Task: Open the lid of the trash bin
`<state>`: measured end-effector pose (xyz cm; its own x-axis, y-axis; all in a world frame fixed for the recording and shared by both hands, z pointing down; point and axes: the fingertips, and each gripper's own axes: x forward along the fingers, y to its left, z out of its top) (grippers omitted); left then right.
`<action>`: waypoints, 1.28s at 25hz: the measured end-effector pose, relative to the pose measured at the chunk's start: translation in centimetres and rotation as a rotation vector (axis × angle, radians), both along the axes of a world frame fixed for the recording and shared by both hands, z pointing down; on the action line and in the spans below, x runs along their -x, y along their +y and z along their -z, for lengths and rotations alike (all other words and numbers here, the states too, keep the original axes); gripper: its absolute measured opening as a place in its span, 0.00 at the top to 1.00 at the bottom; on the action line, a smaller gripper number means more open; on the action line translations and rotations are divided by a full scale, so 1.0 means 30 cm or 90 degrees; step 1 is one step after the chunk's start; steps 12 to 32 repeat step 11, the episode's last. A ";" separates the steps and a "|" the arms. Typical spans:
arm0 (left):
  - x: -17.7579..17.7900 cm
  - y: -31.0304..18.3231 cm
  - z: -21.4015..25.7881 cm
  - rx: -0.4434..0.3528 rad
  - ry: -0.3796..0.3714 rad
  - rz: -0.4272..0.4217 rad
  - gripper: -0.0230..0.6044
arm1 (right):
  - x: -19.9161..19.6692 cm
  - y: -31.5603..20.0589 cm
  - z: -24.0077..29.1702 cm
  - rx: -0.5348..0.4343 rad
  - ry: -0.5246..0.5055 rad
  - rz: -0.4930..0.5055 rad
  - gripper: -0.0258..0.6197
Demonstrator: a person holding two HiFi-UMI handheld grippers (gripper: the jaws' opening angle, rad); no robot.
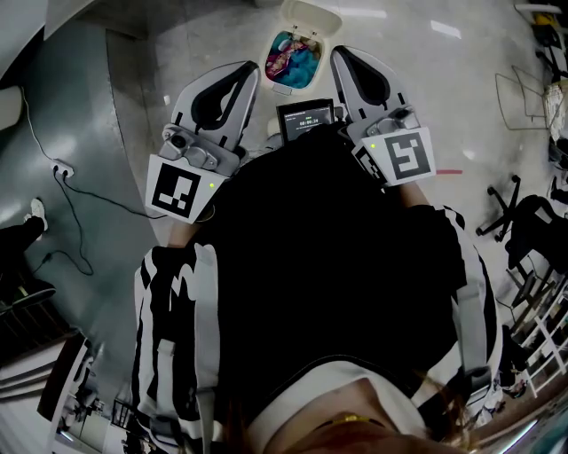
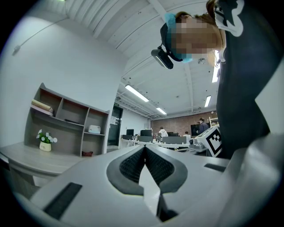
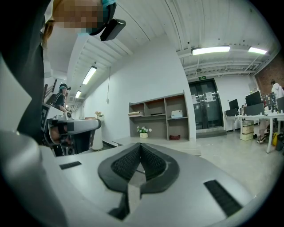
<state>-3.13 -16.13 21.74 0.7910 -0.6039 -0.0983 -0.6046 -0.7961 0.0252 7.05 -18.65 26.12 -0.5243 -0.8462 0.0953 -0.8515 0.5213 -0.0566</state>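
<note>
Head view, steeply down: a small white trash bin (image 1: pixel 282 87) sits on the pale grey floor (image 1: pixel 426 80) at top centre, straight ahead of the person. Its white oval lid (image 1: pixel 311 16) is already up, tipped back on the far side. The bin's open, w/ pink and blue rubbish (image 1: pixel 293 58) showing inside.

The left gripper (image 1: pixel 232 84), grey w/ black pads, is held close in front of the chest. Its tips aim toward the bin's left side and it's clear of the bin, not touching. The right gripper (image 1: pixel 353 69) mirrors it on the other side, also clear of bin and lid. A small dark screen (image 1: pixel 306 117) sits btwn the two, close to the body. The black-and-white marker cubes face up, one on the left (image 1: pixel 182 189) and one on the right (image 1: pixel 408 157). A thin dark cable (image 1: pixel 71 204) trails over the floor at far left.

Left gripper view: the ribbed black pads (image 2: pixel 131 166) meet at the tips, so the jaws are together w/ nothing btwn them. Beyond them stands a grey open shelf unit (image 2: pixel 66 126), w/ a small white flower pot (image 2: pixel 44 142) in front.

Right gripper view: same story, ribbed pads (image 3: pixel 126 164) touching at the tips, jaws together and holding nothing. The shelf unit shows across the room.
</note>
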 end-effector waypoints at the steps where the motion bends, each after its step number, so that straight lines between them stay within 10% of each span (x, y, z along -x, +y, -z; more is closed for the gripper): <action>1: 0.001 0.000 -0.001 0.000 0.000 0.000 0.96 | 0.001 0.001 0.000 -0.001 0.001 0.000 0.95; 32: 0.007 -0.001 -0.004 0.001 -0.001 -0.004 0.96 | 0.006 -0.003 0.001 -0.001 -0.002 -0.001 0.95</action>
